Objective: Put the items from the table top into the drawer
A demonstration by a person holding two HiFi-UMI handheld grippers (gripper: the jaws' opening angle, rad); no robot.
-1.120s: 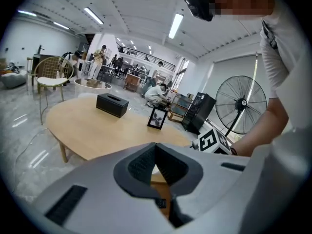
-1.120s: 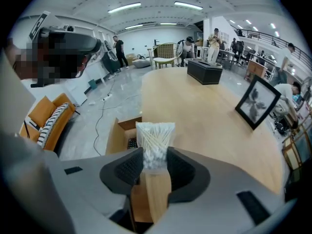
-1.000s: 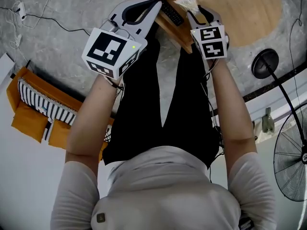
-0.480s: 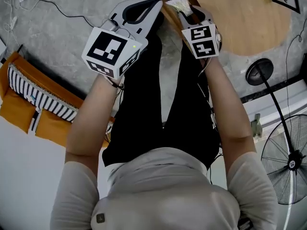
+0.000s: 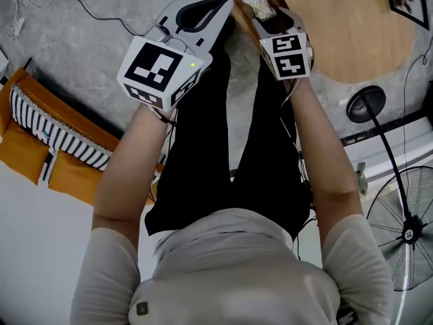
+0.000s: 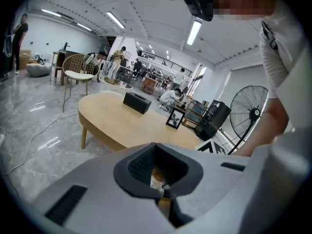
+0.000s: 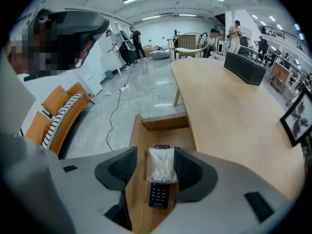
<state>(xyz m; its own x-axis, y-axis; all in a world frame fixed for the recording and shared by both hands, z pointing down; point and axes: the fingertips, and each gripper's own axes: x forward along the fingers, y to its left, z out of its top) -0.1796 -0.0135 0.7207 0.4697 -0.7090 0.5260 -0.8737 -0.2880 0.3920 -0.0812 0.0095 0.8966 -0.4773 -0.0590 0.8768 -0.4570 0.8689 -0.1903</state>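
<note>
Standing fan (image 5: 408, 234), striped orange cushion (image 5: 47, 131)

Grey short-sleeved top (image 5: 237, 269), black trousers (image 5: 196, 147), grey left claw (image 5: 224, 5), right claw (image 5: 265, 11), black-and-white marker cubes (image 5: 162, 70)

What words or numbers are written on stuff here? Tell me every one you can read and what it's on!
No text here can be read.
Black remote control in the wooden drawer: button marks too small to read.
Clear bag of cotton swabs: no label seen.
Black-and-white square markers: patterns, not letters.
Black-framed picture: no words to be made out.
</note>
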